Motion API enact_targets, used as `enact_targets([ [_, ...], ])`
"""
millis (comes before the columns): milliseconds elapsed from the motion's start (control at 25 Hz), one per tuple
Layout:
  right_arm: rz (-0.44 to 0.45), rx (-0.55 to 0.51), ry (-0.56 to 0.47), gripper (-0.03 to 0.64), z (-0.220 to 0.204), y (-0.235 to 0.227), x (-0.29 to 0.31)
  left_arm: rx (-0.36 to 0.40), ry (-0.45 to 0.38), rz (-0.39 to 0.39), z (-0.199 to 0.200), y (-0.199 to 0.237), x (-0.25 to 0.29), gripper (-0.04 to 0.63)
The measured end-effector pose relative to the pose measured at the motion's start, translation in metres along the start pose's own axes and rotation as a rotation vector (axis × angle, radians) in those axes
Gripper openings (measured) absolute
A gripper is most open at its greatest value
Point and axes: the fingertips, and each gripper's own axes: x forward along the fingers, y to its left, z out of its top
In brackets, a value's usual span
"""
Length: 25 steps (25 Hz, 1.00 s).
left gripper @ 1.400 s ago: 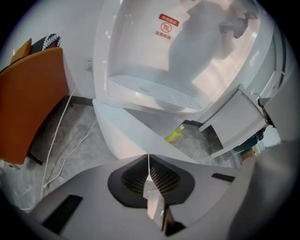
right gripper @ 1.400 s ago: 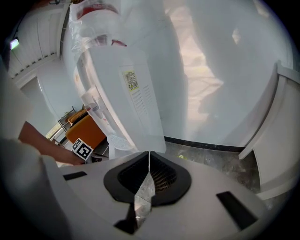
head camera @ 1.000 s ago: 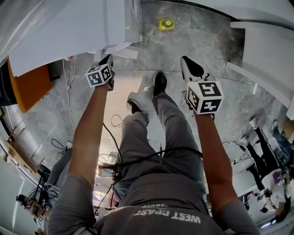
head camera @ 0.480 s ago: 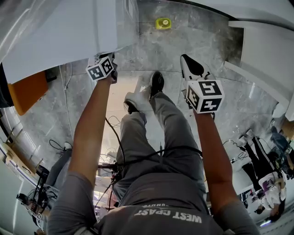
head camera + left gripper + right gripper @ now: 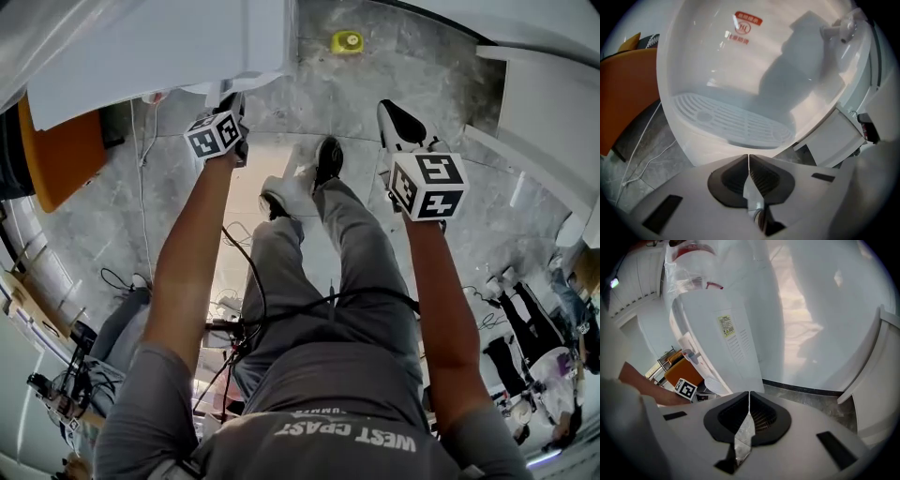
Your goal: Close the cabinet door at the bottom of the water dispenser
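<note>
The white water dispenser [image 5: 159, 52] fills the upper left of the head view. My left gripper [image 5: 230, 103] is shut and empty, with its tip against the dispenser's lower front edge. In the left gripper view the shut gripper [image 5: 748, 157] points at the slotted drip tray [image 5: 731, 119]. A tap [image 5: 841, 30] shows at the upper right and a white panel [image 5: 834, 136] juts out below it; I cannot tell whether that panel is the cabinet door. My right gripper [image 5: 394, 117] hangs shut and empty over the floor. From its own view [image 5: 749, 393] it faces the dispenser's labelled side [image 5: 726, 329].
An orange chair [image 5: 61, 155] stands left of the dispenser, and a cable [image 5: 141, 187] trails over the grey floor beside it. A small yellow object [image 5: 346, 41] lies by the far wall. White furniture [image 5: 544, 112] lines the right side. My feet [image 5: 300, 183] are between the grippers.
My left gripper has moved forward and slightly right, closer in under the dispenser's front. The right gripper has hardly shifted.
</note>
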Motion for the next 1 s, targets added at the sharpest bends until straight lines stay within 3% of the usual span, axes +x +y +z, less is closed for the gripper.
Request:
enact_targets([
  [320, 0.037, -0.032, -0.059, 0.031, 0.053, 0.036, -0.026, 0.002, -0.026, -0.011, 0.024, -0.008, -0.08, 0.021],
  [560, 0.056, -0.067, -0.131, 0.031, 0.091, 0.059, -0.067, 0.023, -0.1, -0.031, 0.059, -0.028, -0.162, 0.021],
  [760, 0.062, -0.108, -0.18, 0.031, 0.123, 0.086, -0.11, 0.044, -0.239, -0.094, 0.116, -0.064, -0.245, 0.021],
  [1000, 0.054, -0.152, -0.237, 0.031, 0.146, 0.103, -0.156, 0.12, -0.459, -0.206, 0.196, -0.133, -0.343, 0.021],
])
